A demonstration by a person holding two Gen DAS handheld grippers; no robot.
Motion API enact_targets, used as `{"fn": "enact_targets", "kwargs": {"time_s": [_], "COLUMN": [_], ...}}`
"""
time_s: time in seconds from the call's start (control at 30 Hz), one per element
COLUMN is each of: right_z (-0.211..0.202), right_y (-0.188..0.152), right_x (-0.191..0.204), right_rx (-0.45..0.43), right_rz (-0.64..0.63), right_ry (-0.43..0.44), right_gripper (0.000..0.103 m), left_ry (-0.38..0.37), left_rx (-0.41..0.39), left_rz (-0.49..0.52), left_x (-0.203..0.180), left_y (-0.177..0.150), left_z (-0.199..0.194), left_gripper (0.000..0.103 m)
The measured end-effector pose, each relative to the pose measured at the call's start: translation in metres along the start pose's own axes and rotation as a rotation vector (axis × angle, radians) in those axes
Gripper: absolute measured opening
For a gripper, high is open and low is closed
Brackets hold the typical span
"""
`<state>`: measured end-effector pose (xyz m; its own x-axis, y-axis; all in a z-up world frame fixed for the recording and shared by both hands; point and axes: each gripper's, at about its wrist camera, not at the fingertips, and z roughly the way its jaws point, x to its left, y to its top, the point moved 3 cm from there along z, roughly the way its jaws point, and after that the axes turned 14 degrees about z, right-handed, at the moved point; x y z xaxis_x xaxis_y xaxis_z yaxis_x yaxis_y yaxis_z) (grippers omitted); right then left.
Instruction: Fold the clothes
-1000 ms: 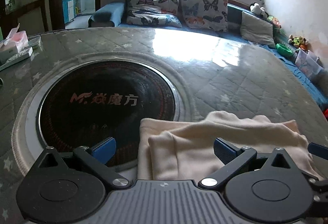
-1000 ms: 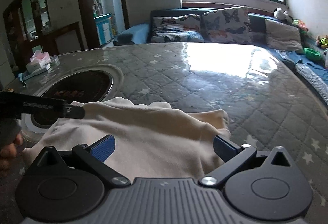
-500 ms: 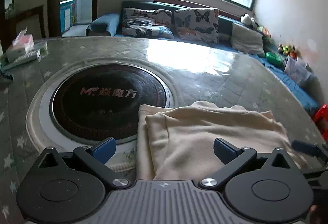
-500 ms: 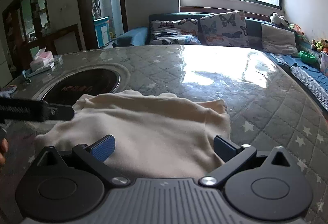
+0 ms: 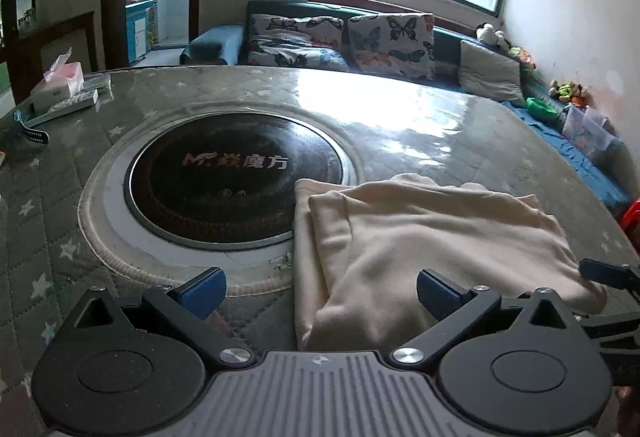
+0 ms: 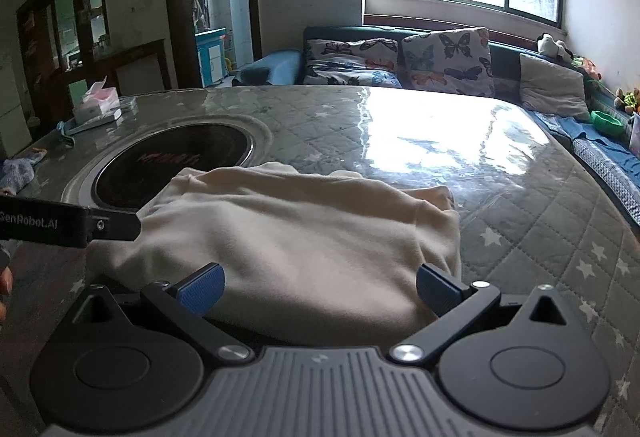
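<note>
A cream garment [image 5: 424, 241] lies folded in a rough rectangle on the quilted table [image 5: 400, 117], its left edge beside the dark round hob [image 5: 236, 177]. My left gripper [image 5: 318, 291] is open and empty, just short of the garment's near left corner. My right gripper [image 6: 318, 287] is open and empty above the garment [image 6: 296, 233], at its near edge. The left gripper's finger [image 6: 72, 225] shows at the left of the right wrist view, and the right gripper's finger [image 5: 608, 273] shows at the right of the left wrist view.
A tissue box [image 5: 60, 77] and small items lie at the table's far left. A blue cloth [image 6: 16, 173] lies at the left edge. A sofa with butterfly cushions [image 5: 340, 41] stands behind the table. A red stool [image 5: 632, 213] stands at right.
Both grippers have pulled back towards me and lifted a little, so more of the garment and table show. The garment lies still and flatter. Both grippers stay open.
</note>
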<state>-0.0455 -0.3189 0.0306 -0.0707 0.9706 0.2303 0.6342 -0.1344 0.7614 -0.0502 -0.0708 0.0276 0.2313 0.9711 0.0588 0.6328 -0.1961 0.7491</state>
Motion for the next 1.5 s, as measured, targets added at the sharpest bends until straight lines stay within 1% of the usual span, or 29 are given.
{"fn": "enact_targets", "kwargs": {"time_s": [0.2, 0.43, 0.7, 1.17, 1.5], "right_z": [-0.009, -0.02, -0.033, -0.042, -0.05], "right_y": [-0.008, -0.015, -0.023, -0.033, -0.035], "right_x": [0.0, -0.001, -0.008, -0.014, -0.012], "right_rx": [-0.004, -0.024, -0.044, -0.06, -0.076], "right_rz": [0.002, 0.024, 0.081, 0.1, 0.103], "right_ry": [-0.002, -0.03, -0.047, -0.067, -0.073], "right_gripper": [0.103, 0.103, 0.103, 0.103, 0.103], "left_ry": [0.03, 0.066, 0.106, 0.113, 0.123], "left_rx": [0.015, 0.029, 0.029, 0.051, 0.022], "left_rz": [0.009, 0.016, 0.039, 0.047, 0.077], "left_x": [-0.007, -0.015, -0.023, -0.034, -0.044], "left_y": [-0.006, -0.012, -0.016, -0.022, -0.022], "left_z": [-0.007, -0.016, -0.025, -0.029, -0.041], "left_gripper": [0.103, 0.103, 0.103, 0.103, 0.103]}}
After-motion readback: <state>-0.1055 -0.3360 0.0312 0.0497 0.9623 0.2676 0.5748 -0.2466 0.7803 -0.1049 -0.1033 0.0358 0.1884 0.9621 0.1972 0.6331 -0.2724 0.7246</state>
